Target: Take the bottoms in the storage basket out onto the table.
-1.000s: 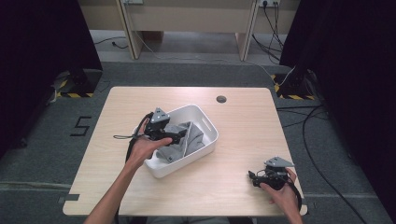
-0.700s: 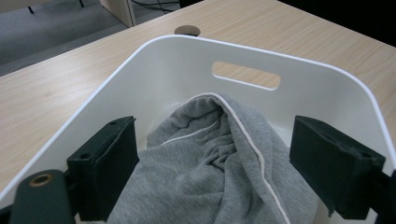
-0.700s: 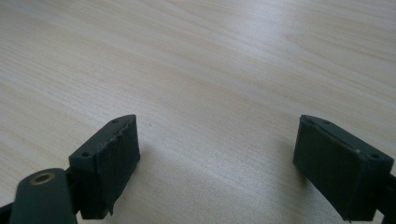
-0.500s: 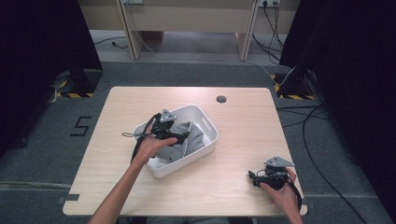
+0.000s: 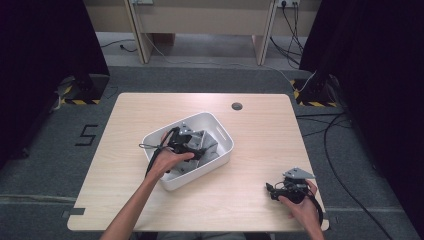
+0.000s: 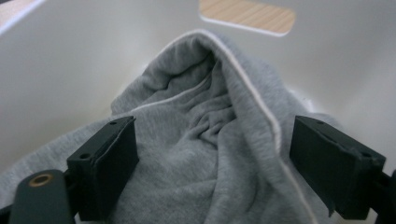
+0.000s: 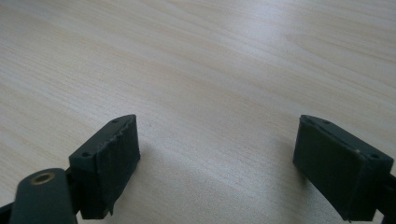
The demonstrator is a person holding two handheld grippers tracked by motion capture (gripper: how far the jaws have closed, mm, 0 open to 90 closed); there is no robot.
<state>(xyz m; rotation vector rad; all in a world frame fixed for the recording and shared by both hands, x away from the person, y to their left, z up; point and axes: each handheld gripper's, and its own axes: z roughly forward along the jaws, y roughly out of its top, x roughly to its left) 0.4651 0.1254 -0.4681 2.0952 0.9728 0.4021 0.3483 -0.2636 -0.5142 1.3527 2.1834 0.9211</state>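
The left gripper point(image 6: 212, 170) is down inside the white bin point(image 5: 223, 134) with its jaws spread wide on both sides of the crumpled grey cloth point(image 6: 210, 140), which lies in the bin. The right gripper point(image 7: 217, 168) rests released over the bare surface point(image 7: 196, 56). If the left jaws close on only a thin fold, the cloth may slip out, or its weight may drag the light bin along.
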